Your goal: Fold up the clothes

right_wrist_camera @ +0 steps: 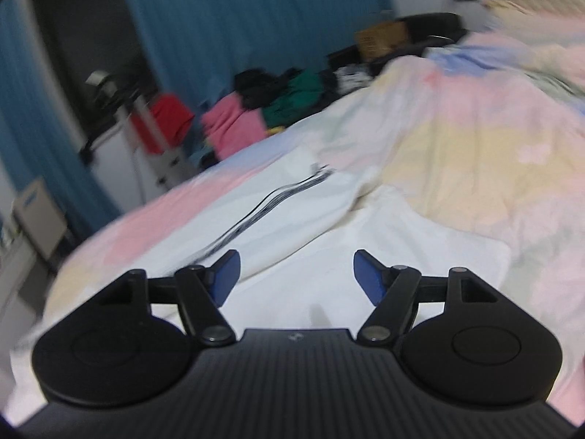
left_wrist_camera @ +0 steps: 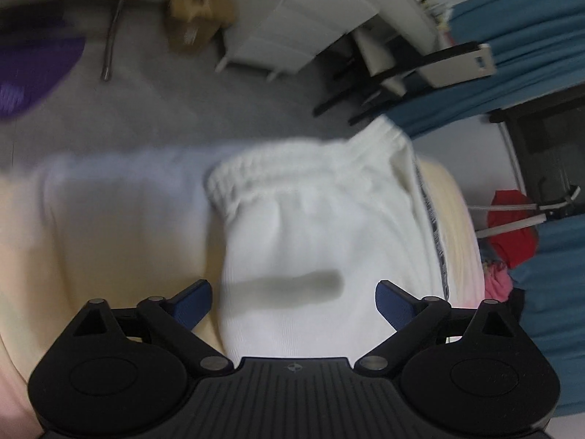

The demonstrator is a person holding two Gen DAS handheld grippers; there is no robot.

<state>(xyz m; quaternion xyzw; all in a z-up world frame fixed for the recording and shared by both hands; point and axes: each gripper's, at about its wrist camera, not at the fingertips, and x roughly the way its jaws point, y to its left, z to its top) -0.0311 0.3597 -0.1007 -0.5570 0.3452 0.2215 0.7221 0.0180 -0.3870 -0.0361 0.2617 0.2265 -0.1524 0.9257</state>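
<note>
No writing is legible in either view; motion blur smears everything, and only a small round emblem sits on each gripper body, unreadable. The left gripper hangs over white trousers, blue pads spread wide and holding nothing; the trousers' gathered elastic waistband lies just ahead, with a dark side stripe along the right edge. The garment rests on a pastel bedspread of pink, yellow and blue patches. The right gripper also stands parted and empty above the white cloth. A brown cardboard box sits beyond the bed, contents not visible; a heap of pink, green and black clothes lies near blue curtains.
</note>
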